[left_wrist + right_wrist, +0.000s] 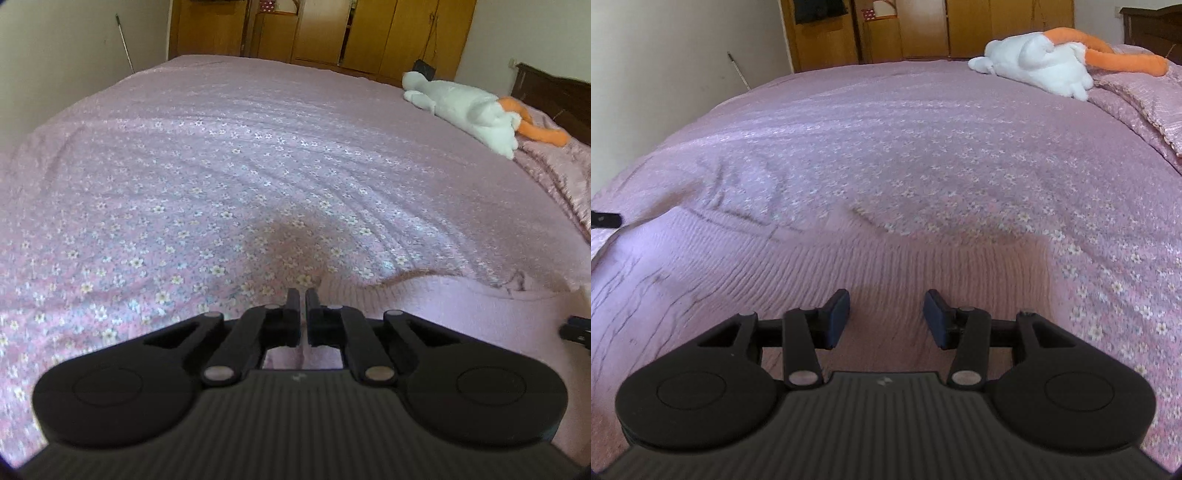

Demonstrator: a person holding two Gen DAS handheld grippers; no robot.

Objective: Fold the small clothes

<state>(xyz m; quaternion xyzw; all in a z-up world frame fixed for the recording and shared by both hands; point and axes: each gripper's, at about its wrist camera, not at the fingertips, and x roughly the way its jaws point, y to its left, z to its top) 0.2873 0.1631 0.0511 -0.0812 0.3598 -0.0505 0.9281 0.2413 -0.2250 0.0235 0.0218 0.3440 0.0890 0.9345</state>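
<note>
Low over the pink sweater [812,266], left gripper [303,295] pinches its edge; right gripper [886,306] hovers spread, empty.

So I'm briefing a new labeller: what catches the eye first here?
A white and orange plush toy lies at the far right of the floral pink bedspread. Nearer, a pink knitted garment lies under the open right gripper, while the left gripper looks nearly closed at its edge.
</note>
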